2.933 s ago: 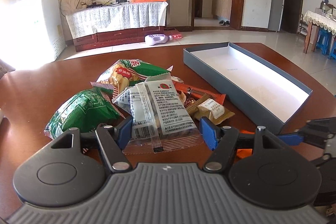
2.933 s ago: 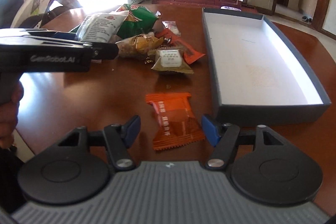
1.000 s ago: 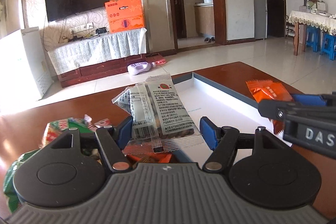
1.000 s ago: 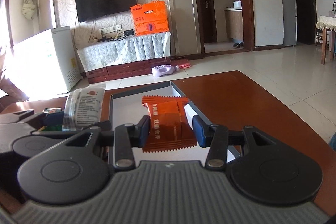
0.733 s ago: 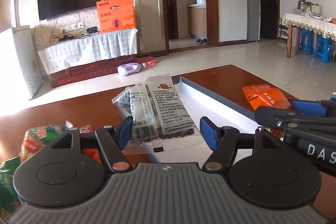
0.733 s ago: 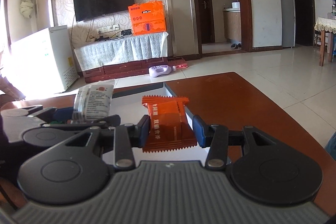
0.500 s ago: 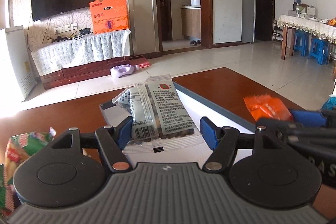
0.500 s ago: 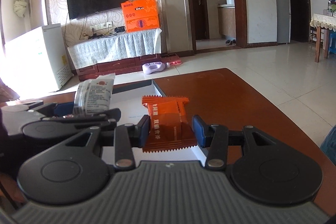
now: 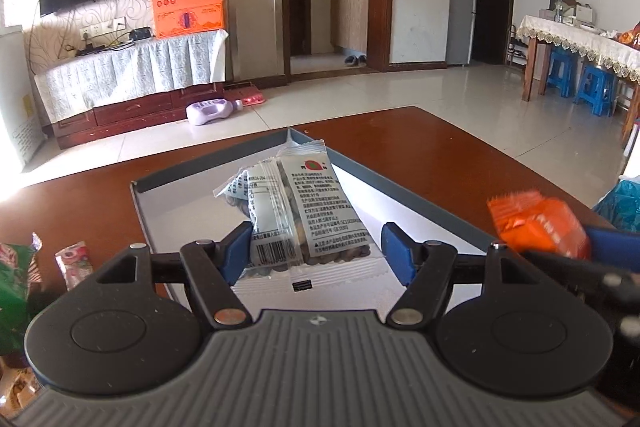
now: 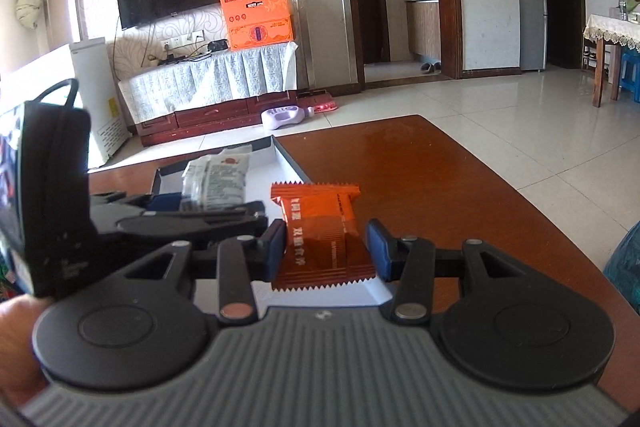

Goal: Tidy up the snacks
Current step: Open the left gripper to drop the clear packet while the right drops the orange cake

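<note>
Wooden table (image 9: 420, 131), left gripper (image 9: 316, 247) clamping nut packet (image 9: 304, 215), right gripper (image 10: 326, 247) clamping orange packet (image 10: 320, 231) — green bags (image 9: 16, 267) left-view only.

Bright daylight is filling both fisheye views.
Glare is washing out the left edge, straight lines are bending outward, and the orange packet (image 9: 538, 225) is perhaps motion-blurred.

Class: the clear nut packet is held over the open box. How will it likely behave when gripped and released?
The clear nut packet probably flexes: its film is creased above the left hand-held gripper. The loose nuts have sunk low, so it likely sags bottom-heavy. Released, it should drop flat into the grey box without rolling.
</note>
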{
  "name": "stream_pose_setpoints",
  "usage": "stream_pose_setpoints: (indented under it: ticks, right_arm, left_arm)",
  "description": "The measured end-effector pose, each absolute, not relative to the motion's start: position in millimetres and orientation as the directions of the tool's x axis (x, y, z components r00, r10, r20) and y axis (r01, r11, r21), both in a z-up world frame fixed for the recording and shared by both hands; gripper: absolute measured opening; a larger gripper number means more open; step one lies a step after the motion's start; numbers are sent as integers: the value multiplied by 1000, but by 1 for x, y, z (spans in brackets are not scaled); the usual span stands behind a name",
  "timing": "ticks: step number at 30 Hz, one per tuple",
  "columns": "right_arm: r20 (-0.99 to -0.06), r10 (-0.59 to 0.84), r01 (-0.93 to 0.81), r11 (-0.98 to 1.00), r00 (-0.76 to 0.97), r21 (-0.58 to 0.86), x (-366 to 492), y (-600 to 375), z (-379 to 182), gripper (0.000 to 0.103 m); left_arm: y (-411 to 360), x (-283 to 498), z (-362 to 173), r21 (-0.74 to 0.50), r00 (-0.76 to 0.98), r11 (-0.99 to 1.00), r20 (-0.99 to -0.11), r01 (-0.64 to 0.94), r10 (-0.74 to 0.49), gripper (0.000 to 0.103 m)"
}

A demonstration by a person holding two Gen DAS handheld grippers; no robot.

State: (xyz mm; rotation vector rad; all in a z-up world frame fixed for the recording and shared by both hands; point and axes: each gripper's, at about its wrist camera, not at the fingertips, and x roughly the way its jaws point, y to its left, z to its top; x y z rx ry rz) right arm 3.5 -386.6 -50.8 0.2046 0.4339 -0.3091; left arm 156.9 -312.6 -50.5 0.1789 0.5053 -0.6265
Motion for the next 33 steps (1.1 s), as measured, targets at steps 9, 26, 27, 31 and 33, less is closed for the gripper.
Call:
stream_pose_setpoints:
  ticks: [9, 26, 27, 31, 33]
  right_arm:
    - [-461, -245, 337, 933, 853, 128, 9, -390, -52, 47]
    - [-490, -217, 326, 934, 844, 147, 29, -392, -60, 47]
    - [-480, -208, 314, 937, 852, 151, 31, -394, -59, 47]
    - [-480, -192, 289, 948, 856, 136, 37, -391, -59, 47]
    - [-492, -190, 283, 952, 850, 121, 40, -389, -60, 47]
  left_arm:
    - [-312, 164, -53, 23, 681, 789, -519, 615, -516, 90]
    - [-288, 141, -81, 194, 684, 718, -540, 668, -490, 90]
    - [-286, 138, -81, 202, 694, 722, -531, 661, -487, 90]
    - [-274, 130, -76, 214, 706, 726, -518, 654, -484, 90]
    - [-266, 126, -76, 232, 710, 721, -518, 653, -477, 91]
